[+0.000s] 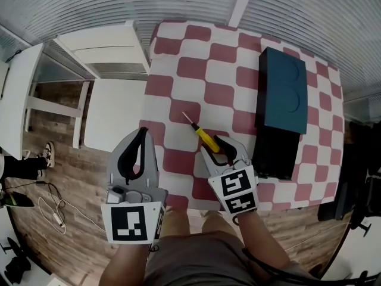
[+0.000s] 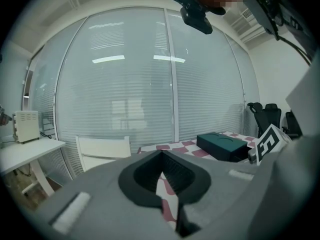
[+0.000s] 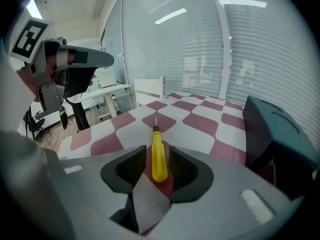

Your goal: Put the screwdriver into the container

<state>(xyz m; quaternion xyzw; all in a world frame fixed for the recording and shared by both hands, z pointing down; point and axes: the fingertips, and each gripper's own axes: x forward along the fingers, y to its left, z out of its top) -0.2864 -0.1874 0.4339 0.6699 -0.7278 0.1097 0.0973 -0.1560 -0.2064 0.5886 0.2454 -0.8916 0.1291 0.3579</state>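
A screwdriver (image 1: pixel 205 137) with a yellow handle lies on the red-and-white checked table (image 1: pixel 196 70), its metal tip pointing away to the far left. My right gripper (image 1: pixel 221 148) is open at the table's near edge. Its jaws straddle the butt of the screwdriver handle (image 3: pixel 158 151), with a thin gap on each side. To the right stands the open black container (image 1: pixel 277 154), and behind it lies its teal lid (image 1: pixel 284 88). My left gripper (image 1: pixel 143 133) is shut on nothing, off the table's left edge.
A white chair (image 1: pixel 113 106) stands close against the table's left side, with a white desk (image 1: pixel 18 94) further left. Cables (image 1: pixel 53 213) lie on the wooden floor. In the left gripper view the teal lid (image 2: pixel 222 145) shows at the right.
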